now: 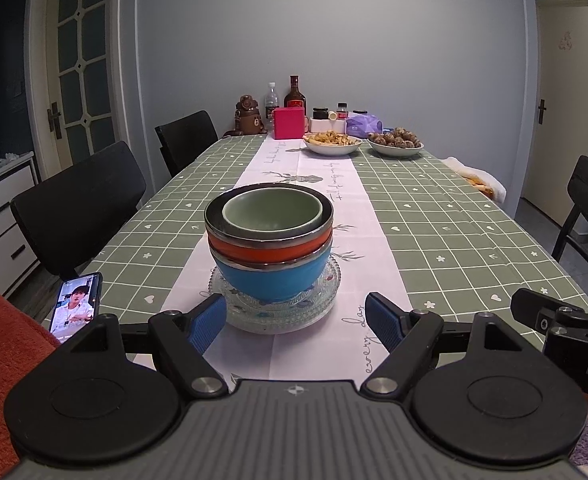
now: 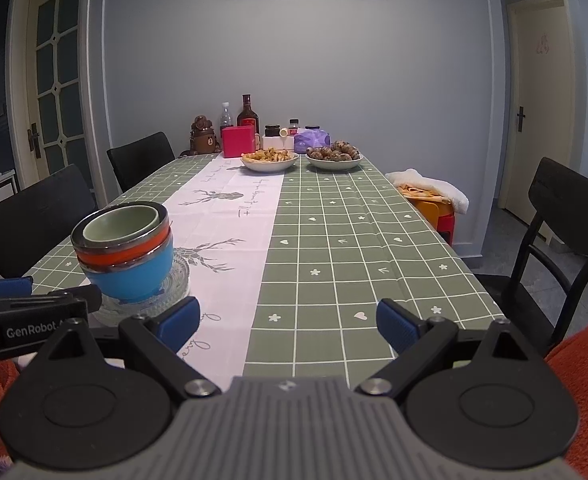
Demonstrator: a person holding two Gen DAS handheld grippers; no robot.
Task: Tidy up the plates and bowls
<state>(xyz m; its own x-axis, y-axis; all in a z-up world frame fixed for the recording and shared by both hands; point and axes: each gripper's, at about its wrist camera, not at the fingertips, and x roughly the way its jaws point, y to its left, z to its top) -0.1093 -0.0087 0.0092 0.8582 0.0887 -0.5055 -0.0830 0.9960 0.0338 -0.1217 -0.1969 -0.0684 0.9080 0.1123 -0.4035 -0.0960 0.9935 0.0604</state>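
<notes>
A stack of nested bowls stands on stacked clear glass plates point(image 1: 325, 300) on the white table runner. The blue bowl point(image 1: 270, 280) is lowest, an orange bowl point(image 1: 266, 250) sits in it, and a small green bowl point(image 1: 272, 210) is on top. My left gripper point(image 1: 295, 320) is open and empty, just in front of the plates, its blue pads point(image 1: 206, 320) level with the plates' near edge. My right gripper point(image 2: 288, 320) is open and empty over the cloth, to the right of the stack point(image 2: 128, 256). The plates point(image 2: 174, 284) also show in the right wrist view.
Two white bowls of snacks point(image 1: 331, 142) point(image 1: 393, 142), bottles, jars and a pink box point(image 1: 289, 122) stand at the table's far end. A phone point(image 1: 76, 304) lies at the near left edge. Black chairs point(image 1: 82, 204) point(image 2: 565, 240) line both sides.
</notes>
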